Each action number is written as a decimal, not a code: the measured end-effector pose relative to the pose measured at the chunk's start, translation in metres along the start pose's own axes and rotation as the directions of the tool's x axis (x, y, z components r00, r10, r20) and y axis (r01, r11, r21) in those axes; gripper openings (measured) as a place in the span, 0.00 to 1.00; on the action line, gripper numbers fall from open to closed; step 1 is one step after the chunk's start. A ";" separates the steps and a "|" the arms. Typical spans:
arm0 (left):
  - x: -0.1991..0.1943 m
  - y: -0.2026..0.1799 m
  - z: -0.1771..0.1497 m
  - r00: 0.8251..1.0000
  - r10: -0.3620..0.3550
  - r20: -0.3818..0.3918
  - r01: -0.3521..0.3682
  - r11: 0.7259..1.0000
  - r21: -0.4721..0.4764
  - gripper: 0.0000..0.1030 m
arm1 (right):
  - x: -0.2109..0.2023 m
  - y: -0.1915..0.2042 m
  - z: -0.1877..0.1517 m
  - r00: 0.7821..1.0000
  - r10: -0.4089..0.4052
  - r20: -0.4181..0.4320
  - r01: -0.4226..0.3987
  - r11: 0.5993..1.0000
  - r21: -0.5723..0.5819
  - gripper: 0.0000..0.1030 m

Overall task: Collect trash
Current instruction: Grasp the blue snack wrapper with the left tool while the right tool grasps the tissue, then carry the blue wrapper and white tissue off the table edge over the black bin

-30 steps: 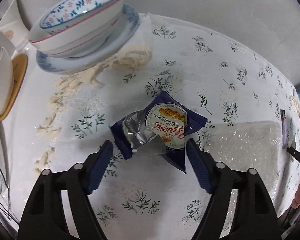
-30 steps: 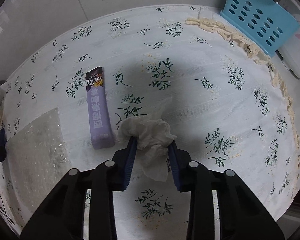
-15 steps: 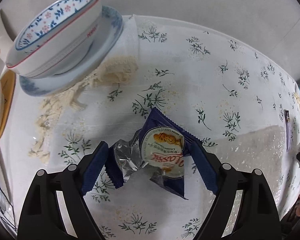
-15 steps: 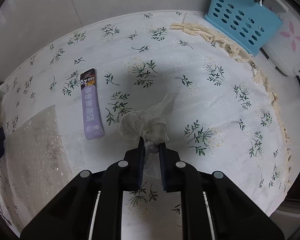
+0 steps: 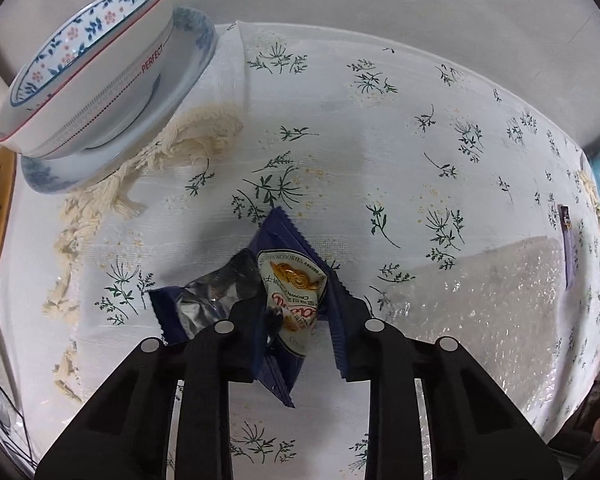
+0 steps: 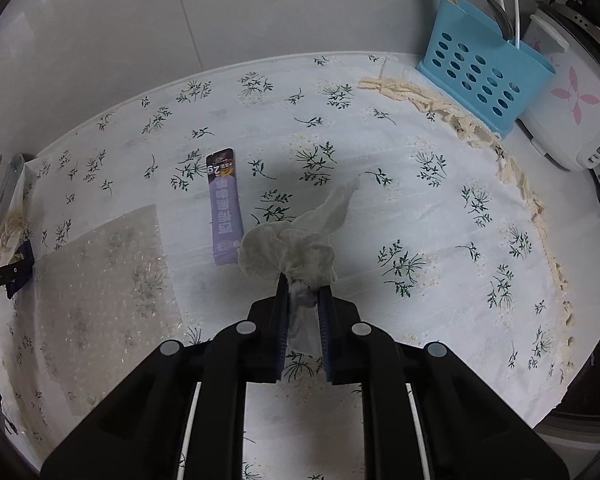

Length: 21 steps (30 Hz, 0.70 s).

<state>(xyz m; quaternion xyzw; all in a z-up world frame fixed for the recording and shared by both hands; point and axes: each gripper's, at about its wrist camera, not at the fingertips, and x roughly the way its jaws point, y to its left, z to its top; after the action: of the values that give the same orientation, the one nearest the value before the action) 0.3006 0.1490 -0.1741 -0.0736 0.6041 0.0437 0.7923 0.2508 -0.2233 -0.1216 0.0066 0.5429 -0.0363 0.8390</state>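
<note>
A dark blue cookie wrapper (image 5: 296, 284) with a silver torn end lies on the flowered tablecloth (image 5: 380, 140). My left gripper (image 5: 298, 320) points down over it; its jaws are closing and the pads press the wrapper, which is buckled upward between them. My right gripper (image 6: 303, 304) is shut on a crumpled white tissue (image 6: 288, 248), held clear above the cloth. A purple sachet (image 6: 224, 216) lies flat just left of the tissue. A clear bubble-wrap sheet (image 6: 108, 272) lies between the two grippers' spots.
A flowered bowl (image 5: 84, 72) stands on a blue-rimmed plate (image 5: 196, 36) at the back left. A blue perforated utensil basket (image 6: 484, 80) and a white appliance (image 6: 568, 120) stand at the back right. A cream fringe (image 6: 512, 168) marks the cloth's right edge.
The left jaws came down around the wrapper and closed, folding it up. The right jaws closed on the tissue and lifted it off the cloth.
</note>
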 end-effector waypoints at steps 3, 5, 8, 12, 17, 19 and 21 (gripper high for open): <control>-0.002 -0.007 -0.013 1.000 -0.005 0.004 0.005 1.000 -0.006 0.22 | -0.003 0.001 -0.004 1.000 0.009 0.003 -0.009 1.000 -0.002 0.12; -0.005 -0.006 -0.021 1.000 -0.008 0.012 0.008 1.000 -0.011 0.22 | -0.004 0.001 -0.006 1.000 0.015 0.004 -0.015 1.000 -0.003 0.12; -0.016 0.007 -0.036 0.999 -0.021 0.027 0.021 1.000 -0.014 0.22 | -0.004 0.001 -0.012 1.000 0.019 0.000 -0.019 1.000 -0.003 0.12; -0.030 0.008 -0.051 0.998 -0.030 0.049 0.031 0.999 -0.018 0.21 | -0.005 0.000 -0.022 0.999 0.032 -0.002 -0.032 0.999 -0.004 0.12; -0.050 0.012 -0.066 0.997 -0.039 0.073 0.040 0.999 -0.011 0.21 | -0.011 0.003 -0.037 0.998 0.056 -0.006 -0.056 0.998 -0.014 0.12; -0.059 0.017 -0.070 0.996 -0.039 0.081 0.040 0.999 -0.008 0.21 | -0.014 0.004 -0.041 0.998 0.058 -0.005 -0.058 0.998 -0.019 0.12; -0.064 0.017 -0.074 0.996 -0.042 0.085 0.042 0.999 -0.006 0.21 | -0.020 0.004 -0.045 0.998 0.069 -0.001 -0.069 0.997 -0.022 0.12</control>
<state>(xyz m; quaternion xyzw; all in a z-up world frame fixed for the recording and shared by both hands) 0.2104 0.1541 -0.1324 -0.0875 0.5680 0.0325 0.8177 0.2022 -0.2162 -0.1224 0.0160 0.5430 -0.0013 0.8396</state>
